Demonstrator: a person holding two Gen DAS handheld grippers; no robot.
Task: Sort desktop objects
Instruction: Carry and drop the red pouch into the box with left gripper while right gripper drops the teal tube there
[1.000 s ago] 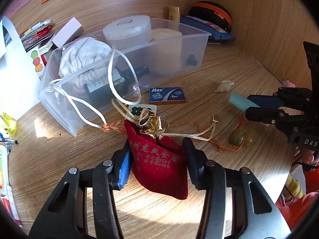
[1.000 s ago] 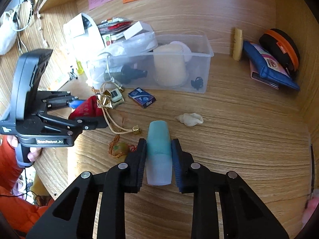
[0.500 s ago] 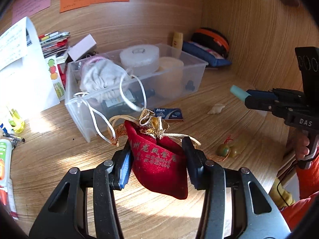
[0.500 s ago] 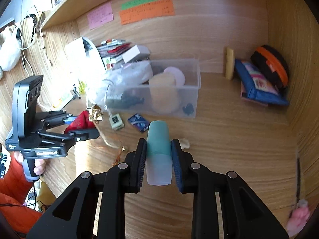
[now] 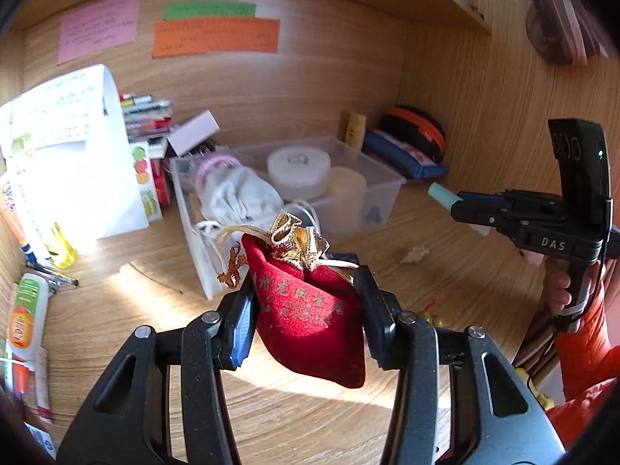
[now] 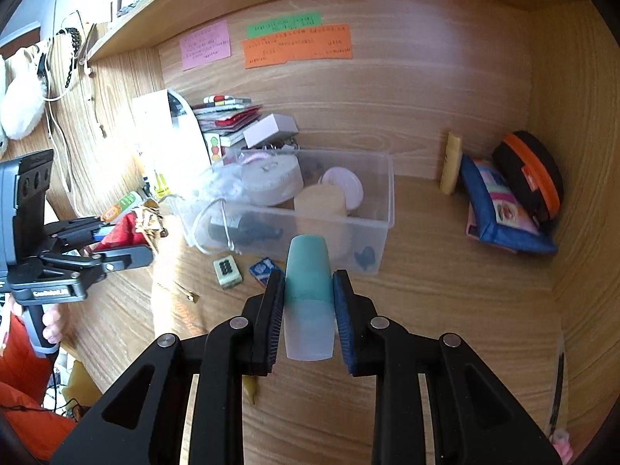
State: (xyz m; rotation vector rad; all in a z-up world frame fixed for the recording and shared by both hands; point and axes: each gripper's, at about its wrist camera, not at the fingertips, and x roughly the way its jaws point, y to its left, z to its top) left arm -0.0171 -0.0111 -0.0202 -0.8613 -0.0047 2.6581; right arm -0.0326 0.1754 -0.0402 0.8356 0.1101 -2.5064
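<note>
My left hand-held gripper (image 5: pixel 306 306) clamps the red pouch (image 5: pixel 310 310) and my right hand-held gripper (image 6: pixel 308 310) pinches the teal tube (image 6: pixel 309 302), both held above the counter (image 6: pixel 445 310); best released low over the clear bin (image 6: pixel 383 193) ahead.

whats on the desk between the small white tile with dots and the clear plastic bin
In the right wrist view, only bare wood shows between the white tile and the clear bin; a white cord hanging from the bin loops down beside that stretch. The blue box lies to the tile's right.
</note>
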